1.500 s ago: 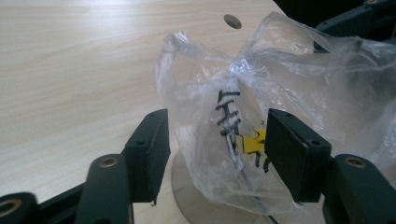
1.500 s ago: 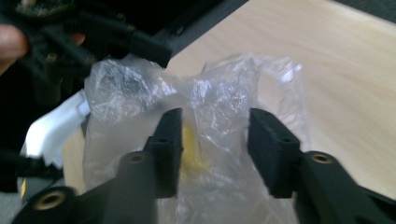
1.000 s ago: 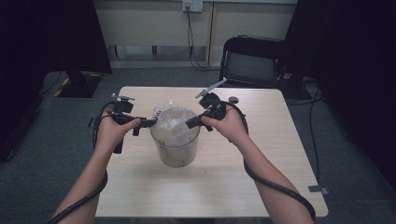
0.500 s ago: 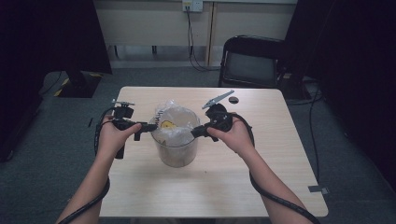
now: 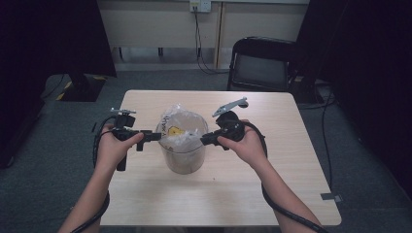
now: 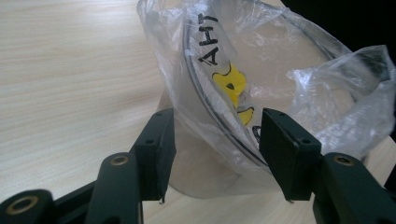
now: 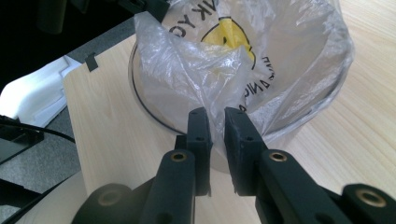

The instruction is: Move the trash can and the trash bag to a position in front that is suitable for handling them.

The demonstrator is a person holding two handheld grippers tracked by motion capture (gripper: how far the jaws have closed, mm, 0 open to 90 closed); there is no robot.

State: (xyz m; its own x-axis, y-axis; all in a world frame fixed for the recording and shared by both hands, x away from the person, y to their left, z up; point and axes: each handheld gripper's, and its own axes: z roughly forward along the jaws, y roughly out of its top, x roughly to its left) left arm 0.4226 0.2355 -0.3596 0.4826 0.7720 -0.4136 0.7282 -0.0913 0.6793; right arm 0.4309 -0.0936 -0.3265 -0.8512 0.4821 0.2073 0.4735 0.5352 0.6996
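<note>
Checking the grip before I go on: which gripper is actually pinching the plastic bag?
The right gripper: its jaws are nearly shut on the plastic bag. The left gripper stands open astride the container rim.

Your right gripper has slid down to the container's right rim, its jaws opening slightly around the bag edge.

Your bucket sits mid-table, with the bag inside it and spilling over its rim. Your left gripper is at the bucket's left edge, your right gripper at its right edge. A chair stands behind the bucket, past the table's far side.
</note>
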